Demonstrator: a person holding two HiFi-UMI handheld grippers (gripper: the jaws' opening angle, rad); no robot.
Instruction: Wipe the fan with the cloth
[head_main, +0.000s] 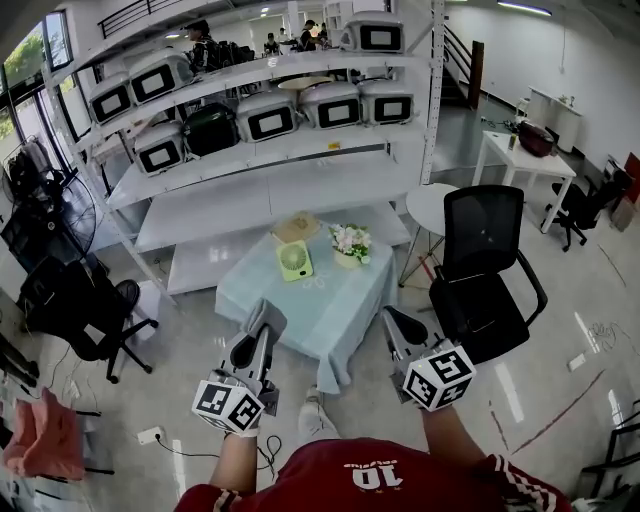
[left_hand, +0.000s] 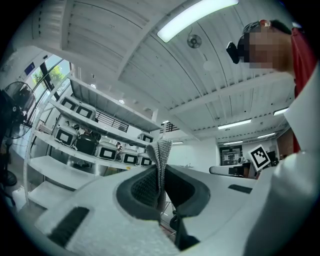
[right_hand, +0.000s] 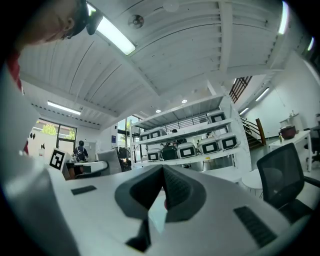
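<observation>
Grey knit cloth (left_hand: 163, 149) is pinched between the shut jaws of the left gripper (head_main: 268, 314), while the right gripper (head_main: 388, 320) is clenched on nothing. The small green fan (head_main: 294, 260) is set well ahead on a pale blue table (head_main: 340, 300), just beside some flowers (head_main: 350, 242). So light a fan could be tipped or pushed if wiped unsteadied. Shelves (head_main: 300, 150) and a black chair (head_main: 485, 260) are seen on a glossy floor.

The left gripper (head_main: 267, 318) and right gripper (head_main: 392, 322) are pale grey shells with dark ribbed pads (right_hand: 177, 187) lining the jaws. At the rear of each sits a white cube (head_main: 228, 405) bearing black square markers. Behind the cubes, the person wears a red shirt (head_main: 375, 478) printed with a white "10".
</observation>
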